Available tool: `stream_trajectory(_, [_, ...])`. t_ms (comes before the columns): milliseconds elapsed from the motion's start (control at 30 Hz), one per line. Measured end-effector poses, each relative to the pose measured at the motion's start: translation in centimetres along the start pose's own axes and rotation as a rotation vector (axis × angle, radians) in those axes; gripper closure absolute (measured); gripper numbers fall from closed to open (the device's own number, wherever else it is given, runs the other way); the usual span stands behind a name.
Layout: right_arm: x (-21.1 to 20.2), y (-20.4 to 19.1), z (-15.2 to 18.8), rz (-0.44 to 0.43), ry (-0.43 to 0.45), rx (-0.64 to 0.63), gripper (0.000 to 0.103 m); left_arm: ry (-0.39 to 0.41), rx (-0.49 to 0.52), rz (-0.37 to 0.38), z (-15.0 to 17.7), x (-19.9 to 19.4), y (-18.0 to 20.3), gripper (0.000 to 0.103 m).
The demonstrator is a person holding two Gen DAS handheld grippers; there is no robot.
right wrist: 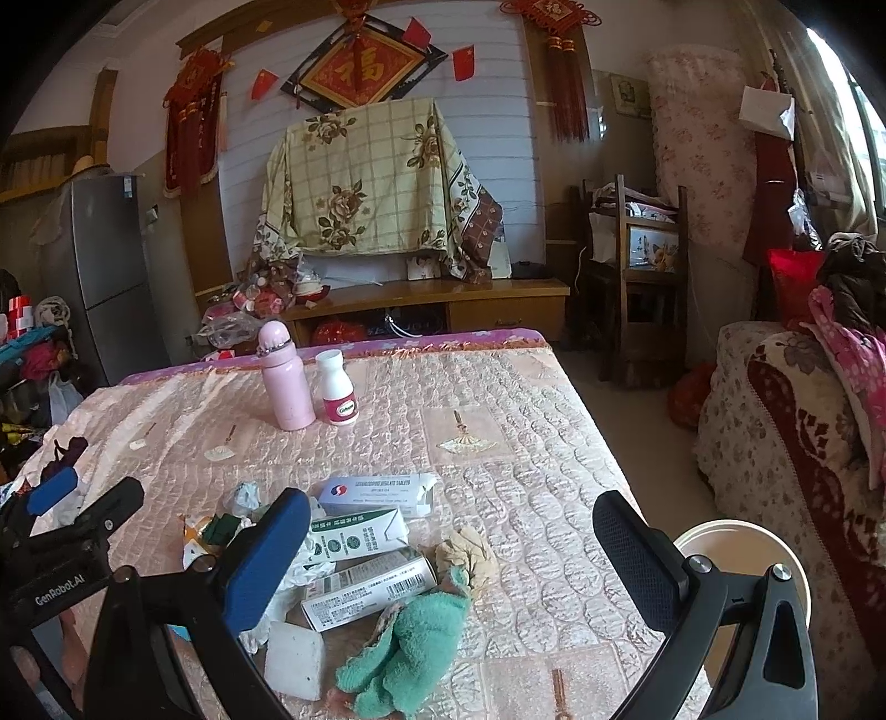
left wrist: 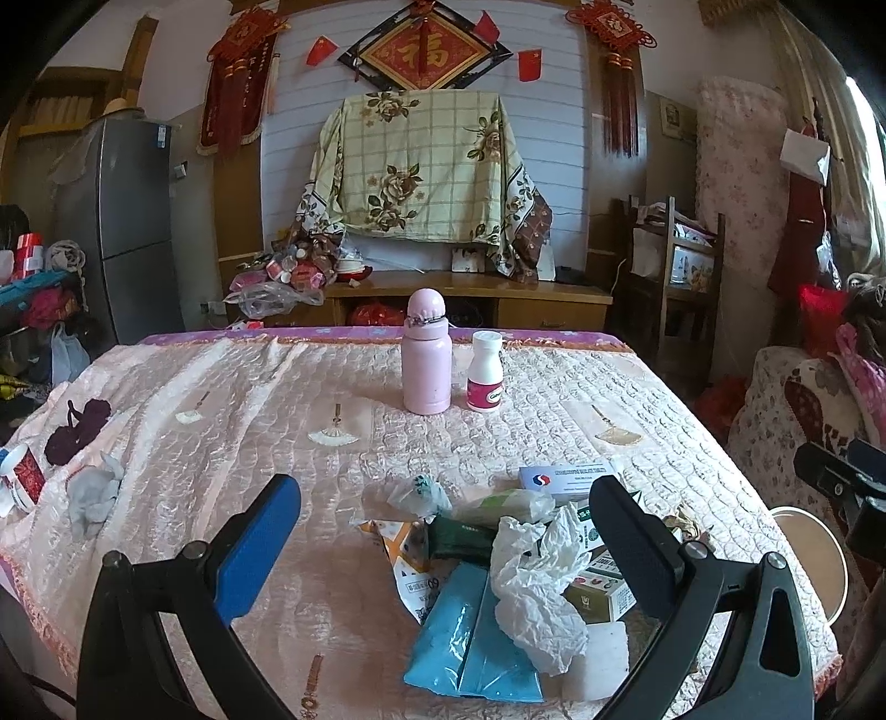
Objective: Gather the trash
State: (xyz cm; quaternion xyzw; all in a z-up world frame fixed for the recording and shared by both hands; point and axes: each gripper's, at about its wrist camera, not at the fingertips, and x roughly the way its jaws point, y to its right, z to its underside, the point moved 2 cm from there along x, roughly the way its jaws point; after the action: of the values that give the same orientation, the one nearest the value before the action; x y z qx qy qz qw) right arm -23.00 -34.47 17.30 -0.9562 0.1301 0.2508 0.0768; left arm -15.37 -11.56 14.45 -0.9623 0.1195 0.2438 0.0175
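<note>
A white panelled wall carries red hangings; below stands a wooden cabinet, a grey fridge left, daylight from the right.

The trash sits in one loose heap near the front edge of the counter, well apart from the pink bottle at the far side. A crumpled white plastic bag lies on top of a flat blue packet. Beside them are an orange-and-white wrapper, a dark green wrapper and a white foam block. Three medicine boxes lie flat just beyond, with a beige crumpled wad and a teal cloth next to them.
</note>
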Motion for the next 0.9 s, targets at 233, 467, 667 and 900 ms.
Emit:
stream_trajectory(233, [0.0, -0.3, 0.2, 0.002, -0.006, -0.011, 0.0, -0.007, -0.004, -0.002, 0.2, 0.2, -0.2, 0.0])
stream_trajectory(467, [0.3, -0.7, 0.5, -0.001, -0.023, -0.027, 0.0, -0.014, -0.013, -0.012, 0.4, 0.4, -0.6, 0.0])
stream_trajectory(667, [0.3, -0.6, 0.6, -0.006, -0.022, -0.025, 0.0, -0.02, -0.011, -0.015, 0.5, 0.4, -0.8, 0.0])
stream_trajectory(900, [0.7, -0.4, 0.9, 0.002, -0.045, -0.039, 0.0, -0.039, -0.012, -0.006, 0.7, 0.5, -1.8, 0.0])
